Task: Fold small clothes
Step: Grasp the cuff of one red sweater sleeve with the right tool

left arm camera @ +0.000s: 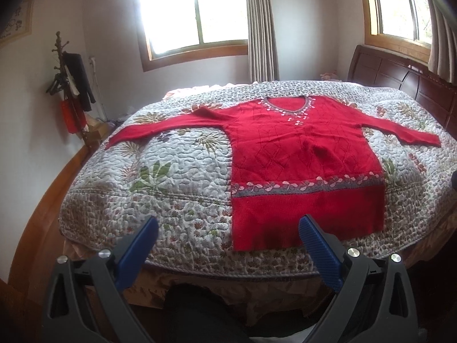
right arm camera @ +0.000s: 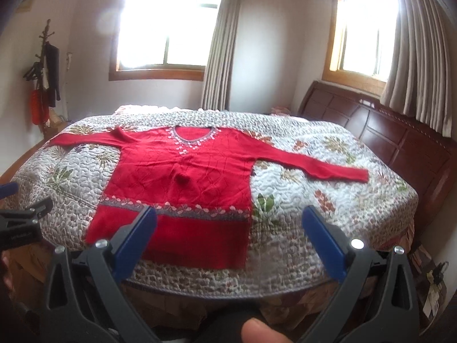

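Note:
A red knit sweater [left arm camera: 291,154] lies flat and face up on the quilted bed [left arm camera: 177,171], both sleeves spread out sideways, neckline toward the far side. It has a grey and pink patterned band near the hem and pink trim at the neck. My left gripper [left arm camera: 228,223] hovers open above the bed's near edge, just before the hem's left corner. In the right wrist view the same sweater [right arm camera: 182,171] lies ahead, and my right gripper [right arm camera: 228,213] is open over the hem's right part. The left gripper [right arm camera: 17,214] shows at that view's left edge. Nothing is held.
A dark wooden headboard [right arm camera: 385,143] runs along the bed's right side. A coat stand [left arm camera: 71,91] with hanging clothes is at the far left by the wall. Two curtained windows are behind the bed. A fingertip [right arm camera: 262,331] shows at the bottom.

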Motion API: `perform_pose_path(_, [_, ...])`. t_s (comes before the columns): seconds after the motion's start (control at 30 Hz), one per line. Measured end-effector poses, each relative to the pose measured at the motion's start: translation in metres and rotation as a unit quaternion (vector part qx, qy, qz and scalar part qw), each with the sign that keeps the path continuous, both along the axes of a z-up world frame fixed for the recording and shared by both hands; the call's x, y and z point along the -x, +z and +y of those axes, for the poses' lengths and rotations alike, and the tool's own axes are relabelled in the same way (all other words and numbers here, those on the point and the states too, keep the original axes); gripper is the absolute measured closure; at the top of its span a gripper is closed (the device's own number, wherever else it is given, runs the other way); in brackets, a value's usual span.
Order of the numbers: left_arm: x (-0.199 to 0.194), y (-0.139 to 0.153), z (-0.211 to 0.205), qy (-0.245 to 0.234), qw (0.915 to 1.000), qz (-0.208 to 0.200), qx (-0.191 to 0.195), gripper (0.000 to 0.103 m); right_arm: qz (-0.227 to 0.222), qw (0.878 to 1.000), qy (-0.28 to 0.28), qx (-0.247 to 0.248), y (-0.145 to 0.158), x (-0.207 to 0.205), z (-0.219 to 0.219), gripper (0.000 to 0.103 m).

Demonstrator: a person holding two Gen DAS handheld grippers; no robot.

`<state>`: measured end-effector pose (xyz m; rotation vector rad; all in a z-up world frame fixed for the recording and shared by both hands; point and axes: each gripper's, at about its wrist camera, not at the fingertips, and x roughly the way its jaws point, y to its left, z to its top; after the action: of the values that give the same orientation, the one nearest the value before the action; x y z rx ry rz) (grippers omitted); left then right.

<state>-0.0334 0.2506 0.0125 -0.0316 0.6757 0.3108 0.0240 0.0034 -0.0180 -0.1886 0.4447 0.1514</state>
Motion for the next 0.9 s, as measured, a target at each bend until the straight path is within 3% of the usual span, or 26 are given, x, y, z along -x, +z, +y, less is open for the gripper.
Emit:
perform_pose_path(0.07, [-0.003, -0.008, 0.008, -0.022, 0.9980, -0.047, 0.036, 0.004, -0.035, 0.999, 0.004, 0.006, 0.006, -0.010, -0.005, 0.002])
perform_pose_path(0.1, [-0.010, -0.013, 0.010, -0.031, 0.9975, -0.047, 0.043, 0.004, -0.058, 0.998, 0.001, 0.000, 0.009, -0.016, -0.010, 0.002])
perform_pose_path(0.17, [-0.031, -0.029, 0.011, -0.033, 0.9987, -0.006, 0.039, 0.004, -0.085, 0.996, -0.001, -0.019, 0.001, -0.034, -0.025, 0.002])
perform_pose_path(0.27, [-0.053, -0.044, 0.013, -0.047, 0.9970, 0.025, 0.057, 0.004, 0.025, 0.999, -0.018, 0.005, -0.030, -0.091, -0.035, 0.003])
perform_pose_path(0.3, [-0.058, -0.046, 0.013, -0.047, 0.9969, 0.026, 0.057, 0.004, 0.037, 0.999, -0.018, 0.003, -0.035, -0.101, -0.040, 0.003])
perform_pose_path(0.33, [-0.063, -0.045, 0.014, -0.042, 0.9976, 0.020, 0.052, 0.004, 0.027, 1.000, -0.016, 0.000, -0.031, -0.105, -0.046, 0.003])
perform_pose_path(0.4, [-0.071, -0.036, 0.018, -0.030, 0.9987, -0.003, 0.041, 0.004, -0.047, 0.999, -0.017, -0.015, -0.007, -0.105, -0.062, 0.002])
perform_pose_path(0.47, [-0.086, -0.027, 0.024, -0.032, 0.9979, -0.023, 0.051, 0.004, -0.090, 0.994, -0.020, -0.063, 0.009, -0.116, -0.088, 0.002])
perform_pose_path(0.5, [-0.095, -0.024, 0.027, -0.033, 0.9971, -0.030, 0.063, 0.004, -0.080, 0.992, -0.027, -0.095, 0.008, -0.133, -0.104, 0.002])
perform_pose_path(0.57, [-0.113, -0.022, 0.033, -0.027, 0.9943, -0.041, 0.095, 0.004, 0.020, 0.988, -0.065, -0.136, -0.017, -0.185, -0.138, 0.002])
perform_pose_path(0.6, [-0.123, -0.023, 0.034, -0.028, 0.9929, -0.038, 0.110, 0.004, 0.069, 0.980, -0.072, -0.174, -0.033, -0.207, -0.158, 0.003])
perform_pose_path(0.67, [-0.146, -0.030, 0.029, -0.040, 0.9922, -0.014, 0.118, 0.004, 0.125, 0.955, -0.106, -0.247, -0.063, -0.239, -0.200, 0.003])
perform_pose_path(0.77, [-0.171, -0.040, 0.013, -0.063, 0.9921, 0.008, 0.108, 0.004, 0.129, 0.928, -0.164, -0.310, -0.081, -0.273, -0.260, 0.003])
perform_pose_path(0.83, [-0.187, -0.047, 0.003, -0.085, 0.9898, 0.027, 0.111, 0.004, 0.119, 0.898, -0.201, -0.374, -0.090, -0.289, -0.306, 0.003])
perform_pose_path(0.87, [-0.193, -0.051, 0.000, -0.098, 0.9877, 0.035, 0.117, 0.004, 0.113, 0.879, -0.213, -0.412, -0.094, -0.295, -0.329, 0.007])
perform_pose_path(0.9, [-0.198, -0.054, -0.003, -0.106, 0.9862, 0.039, 0.120, 0.004, 0.110, 0.860, -0.228, -0.442, -0.099, -0.303, -0.349, 0.026])
